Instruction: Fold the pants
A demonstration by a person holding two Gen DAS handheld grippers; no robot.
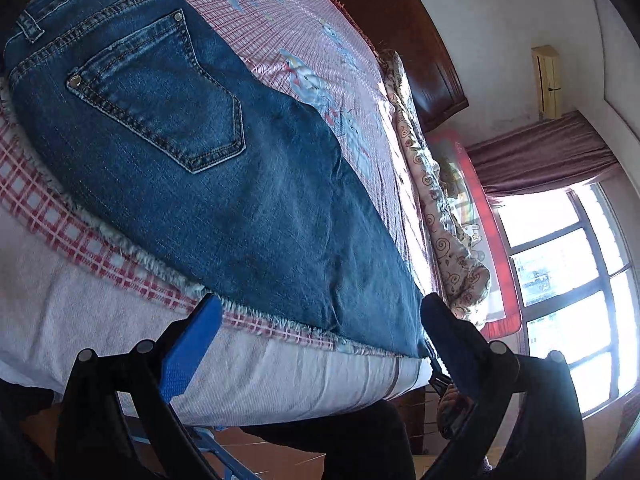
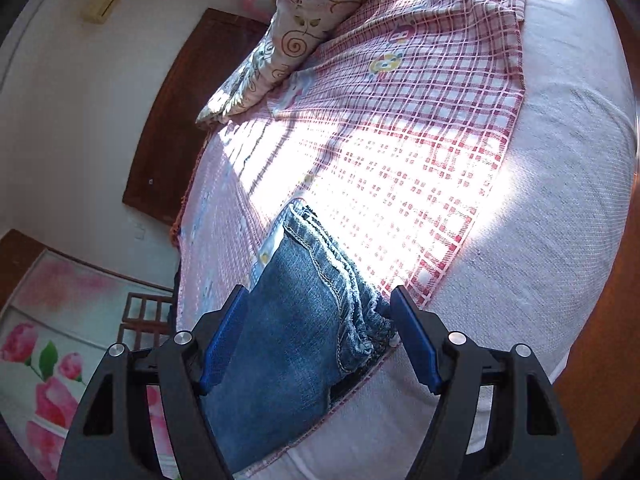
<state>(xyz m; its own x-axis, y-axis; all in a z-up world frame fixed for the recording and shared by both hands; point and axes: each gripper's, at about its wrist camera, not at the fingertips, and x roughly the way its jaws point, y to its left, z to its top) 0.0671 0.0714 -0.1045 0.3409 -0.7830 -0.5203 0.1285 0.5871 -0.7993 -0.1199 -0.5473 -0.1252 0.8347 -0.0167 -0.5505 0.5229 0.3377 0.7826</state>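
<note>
Blue jeans (image 1: 208,152) lie flat on a red-checked blanket (image 1: 72,232) on the bed, back pocket up, waistband at the upper left of the left wrist view. My left gripper (image 1: 320,308) is open, its fingers on either side of the jeans' near edge at the bed's side. In the right wrist view the hem end of the jeans (image 2: 304,312) lies between the fingers of my right gripper (image 2: 318,300), which is open and not closed on the cloth.
A floral quilt (image 1: 448,216) lies bunched along the far side of the bed. A dark wooden headboard (image 1: 400,32) stands behind. The white mattress edge (image 1: 240,380) is near the left gripper. A window (image 1: 568,264) is at right.
</note>
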